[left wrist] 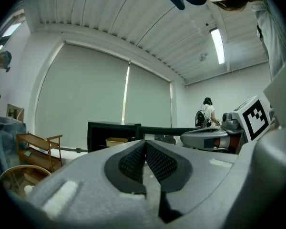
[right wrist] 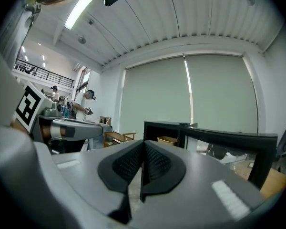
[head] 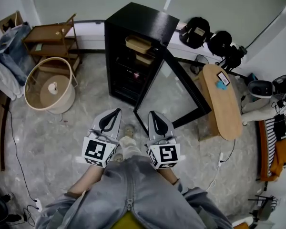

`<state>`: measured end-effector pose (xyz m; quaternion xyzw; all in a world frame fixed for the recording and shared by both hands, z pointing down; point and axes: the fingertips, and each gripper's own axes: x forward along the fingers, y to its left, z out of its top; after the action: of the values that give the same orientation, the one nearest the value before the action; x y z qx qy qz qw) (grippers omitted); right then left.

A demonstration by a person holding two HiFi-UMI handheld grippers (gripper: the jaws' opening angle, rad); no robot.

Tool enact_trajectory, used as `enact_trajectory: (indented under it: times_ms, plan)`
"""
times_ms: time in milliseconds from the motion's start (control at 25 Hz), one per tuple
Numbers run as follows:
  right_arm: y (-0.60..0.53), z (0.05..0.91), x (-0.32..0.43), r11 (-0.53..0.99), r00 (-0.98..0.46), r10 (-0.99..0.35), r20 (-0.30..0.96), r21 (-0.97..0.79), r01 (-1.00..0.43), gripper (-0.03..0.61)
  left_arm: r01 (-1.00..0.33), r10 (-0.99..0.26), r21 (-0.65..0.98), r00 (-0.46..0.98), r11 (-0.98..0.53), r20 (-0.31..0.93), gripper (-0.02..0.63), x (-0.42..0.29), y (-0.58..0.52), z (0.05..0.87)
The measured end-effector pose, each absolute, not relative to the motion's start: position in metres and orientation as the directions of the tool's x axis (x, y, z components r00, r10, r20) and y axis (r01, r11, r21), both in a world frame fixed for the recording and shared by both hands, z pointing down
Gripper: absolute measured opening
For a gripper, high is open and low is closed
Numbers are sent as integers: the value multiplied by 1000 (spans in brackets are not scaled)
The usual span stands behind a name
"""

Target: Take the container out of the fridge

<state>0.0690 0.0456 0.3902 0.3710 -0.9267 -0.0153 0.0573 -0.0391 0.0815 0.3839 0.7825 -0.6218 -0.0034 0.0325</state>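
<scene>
A black fridge [head: 133, 37] stands ahead with its glass door [head: 174, 97] swung open toward me. On its top shelf sits a tan container [head: 138, 43], seen also in the left gripper view [left wrist: 116, 141] and the right gripper view [right wrist: 167, 140]. Both grippers hang side by side in front of my legs, well short of the fridge. My left gripper [head: 110, 119] is shut with nothing between its pads [left wrist: 133, 162]. My right gripper [head: 155, 119] is shut and empty too, its pads [right wrist: 155, 160] pressed together.
A round tan basket [head: 50, 89] and a wooden shelf rack [head: 50, 39] stand left of the fridge. An oval wooden table [head: 223, 99] stands right of the open door. Bags [head: 196, 31] lie along the back wall. Cables [head: 19, 161] trail on the marble floor. A person stands far off.
</scene>
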Motion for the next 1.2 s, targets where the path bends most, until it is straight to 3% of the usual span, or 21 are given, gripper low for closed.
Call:
enact_trajectory:
  times_ms: [640, 1200]
  plan:
    - [-129, 389, -14, 721, -724, -688, 54, 167, -672, -2, -970, -970, 45, 241, -240, 10, 5, -106, -94, 391]
    - [-241, 399, -73, 750, -750, -659, 65, 145, -646, -2, -961, -960, 28, 277, -276, 37, 5, -136, -231, 406]
